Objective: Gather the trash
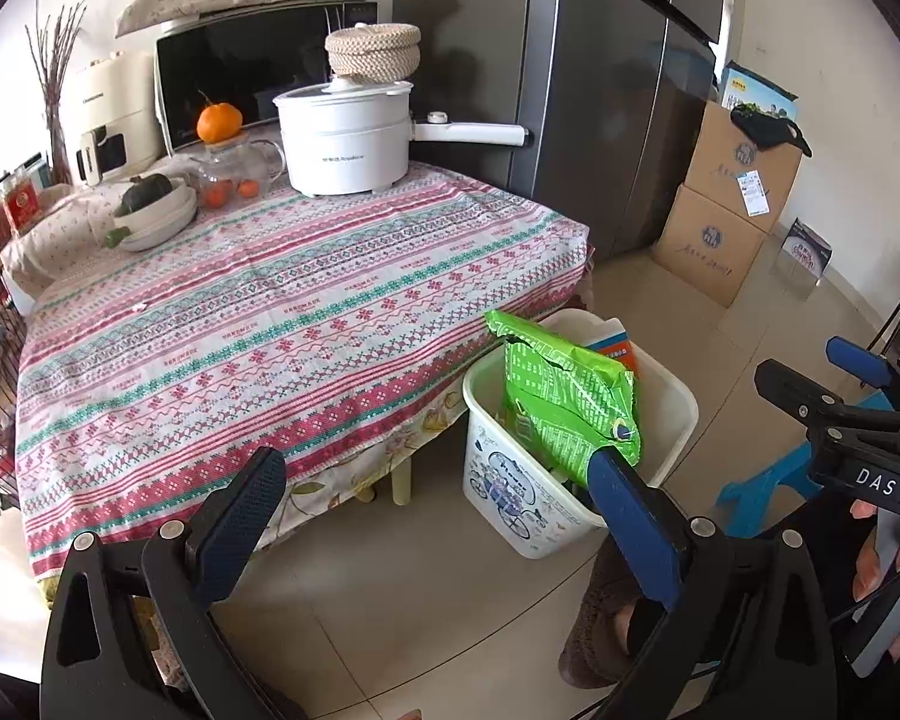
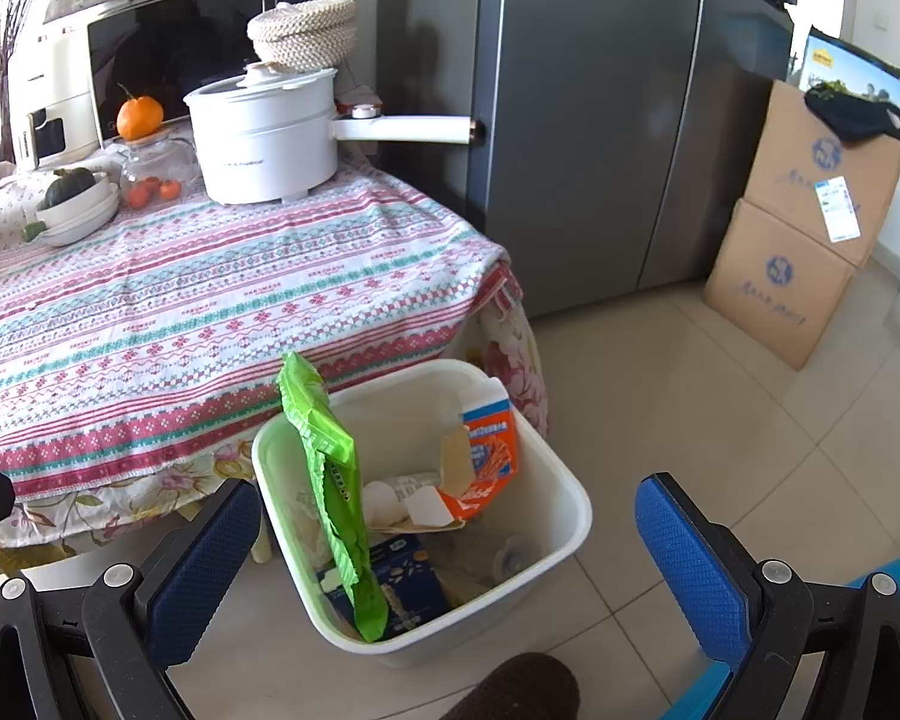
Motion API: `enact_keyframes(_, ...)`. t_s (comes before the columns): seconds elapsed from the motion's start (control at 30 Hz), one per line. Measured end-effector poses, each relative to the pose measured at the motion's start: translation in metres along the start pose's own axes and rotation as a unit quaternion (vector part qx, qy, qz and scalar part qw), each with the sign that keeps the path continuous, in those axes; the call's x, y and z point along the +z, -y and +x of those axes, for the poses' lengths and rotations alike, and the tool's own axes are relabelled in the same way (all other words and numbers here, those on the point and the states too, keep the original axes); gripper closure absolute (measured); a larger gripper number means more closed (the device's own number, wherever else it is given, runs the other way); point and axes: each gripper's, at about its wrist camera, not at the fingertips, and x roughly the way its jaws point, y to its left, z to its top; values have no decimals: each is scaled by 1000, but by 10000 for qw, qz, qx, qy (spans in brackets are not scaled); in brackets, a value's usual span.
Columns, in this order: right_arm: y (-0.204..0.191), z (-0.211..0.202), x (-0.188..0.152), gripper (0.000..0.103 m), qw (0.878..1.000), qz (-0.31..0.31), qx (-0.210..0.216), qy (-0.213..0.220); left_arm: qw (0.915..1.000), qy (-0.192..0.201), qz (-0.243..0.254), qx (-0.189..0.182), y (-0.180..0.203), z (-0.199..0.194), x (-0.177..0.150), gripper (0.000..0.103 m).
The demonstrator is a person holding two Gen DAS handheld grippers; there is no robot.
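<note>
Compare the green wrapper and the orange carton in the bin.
The green wrapper stands tall on edge, its top well above the bin rim; the orange carton sits lower, leaning at the far side. The wrapper is soft, crinkled film; the carton is stiff card, torn open with flaps bent. The wrapper is plain green with small print, the carton orange with blue and white. Both are discarded packaging inside the same white bin.
</note>
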Motion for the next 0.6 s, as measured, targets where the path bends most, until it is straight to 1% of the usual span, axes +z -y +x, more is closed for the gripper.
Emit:
enact_keyframes(0.43, 2, 1, 0, 0, 10000, 15, -5, 11, 9999, 4, 93, 109, 3, 1, -1, 1)
enact_keyframes(0.6, 2, -1, 0, 0, 10000, 52, -14, 13, 9999, -103, 55, 100, 2, 5, -2, 1)
